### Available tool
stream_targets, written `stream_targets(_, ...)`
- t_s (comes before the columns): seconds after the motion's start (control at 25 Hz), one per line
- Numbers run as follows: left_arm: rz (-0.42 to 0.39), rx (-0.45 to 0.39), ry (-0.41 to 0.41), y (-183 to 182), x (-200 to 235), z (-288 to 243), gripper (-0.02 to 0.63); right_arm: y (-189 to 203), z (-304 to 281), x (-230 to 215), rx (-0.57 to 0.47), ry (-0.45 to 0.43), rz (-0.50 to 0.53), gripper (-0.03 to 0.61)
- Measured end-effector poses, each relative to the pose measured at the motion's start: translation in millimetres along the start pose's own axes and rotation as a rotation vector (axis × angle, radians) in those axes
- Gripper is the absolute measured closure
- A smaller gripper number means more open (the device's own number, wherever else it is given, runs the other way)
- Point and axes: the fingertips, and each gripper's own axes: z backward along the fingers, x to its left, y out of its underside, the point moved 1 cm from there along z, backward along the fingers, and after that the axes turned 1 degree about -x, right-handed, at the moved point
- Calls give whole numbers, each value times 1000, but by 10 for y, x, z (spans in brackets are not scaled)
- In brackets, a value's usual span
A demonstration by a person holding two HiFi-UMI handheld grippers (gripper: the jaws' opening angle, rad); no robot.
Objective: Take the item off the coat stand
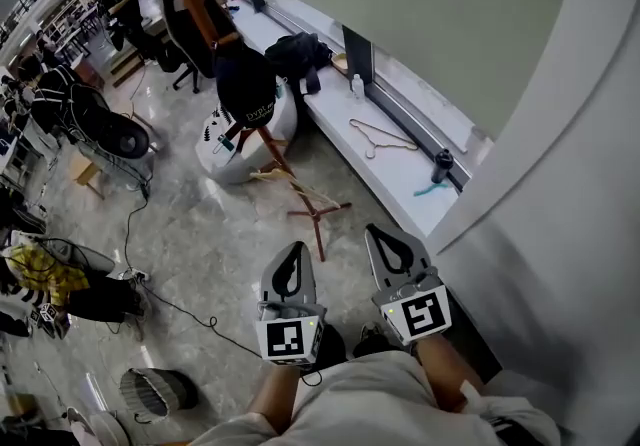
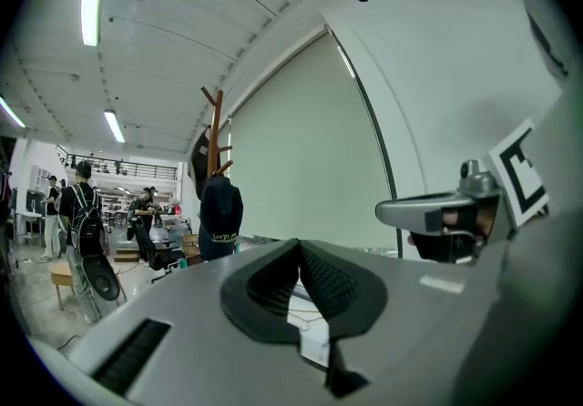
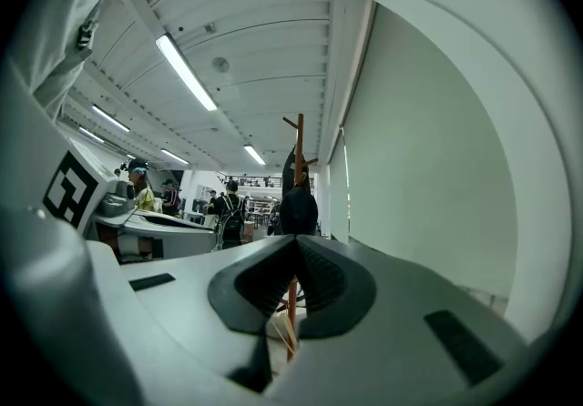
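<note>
Left gripper (image 1: 295,252) and right gripper (image 1: 376,232) are held level, side by side, near the person's body. Both sets of jaws are closed together, with nothing gripped. Beyond them, well apart, the wooden coat stand (image 1: 205,2) is seen on the floor. A dark item with pale lettering (image 1: 246,84) is hung on its pole at about mid-height, with a black garment (image 1: 178,19) higher up. Right of the stand, a white ledge (image 1: 400,179) carries a wire hanger (image 1: 382,139) and a dark bottle (image 1: 441,166) — people (image 1: 55,94) are seen far left.
</note>
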Motion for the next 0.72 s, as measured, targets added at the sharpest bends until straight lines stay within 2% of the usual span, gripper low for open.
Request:
stream_targets(0.28, 50, -5, 6, -63, 512, 13, 603, -114, -434, 361, 39, -16, 46, 574)
stream_targets(0.56, 73, -27, 28, 203, 1041, -216, 603, 147, -978, 537, 55, 6, 57, 574)
stream_targets(0.72, 85, -39, 22, 207, 1468, -217, 603, 155, -1312, 794, 77, -4, 76, 574)
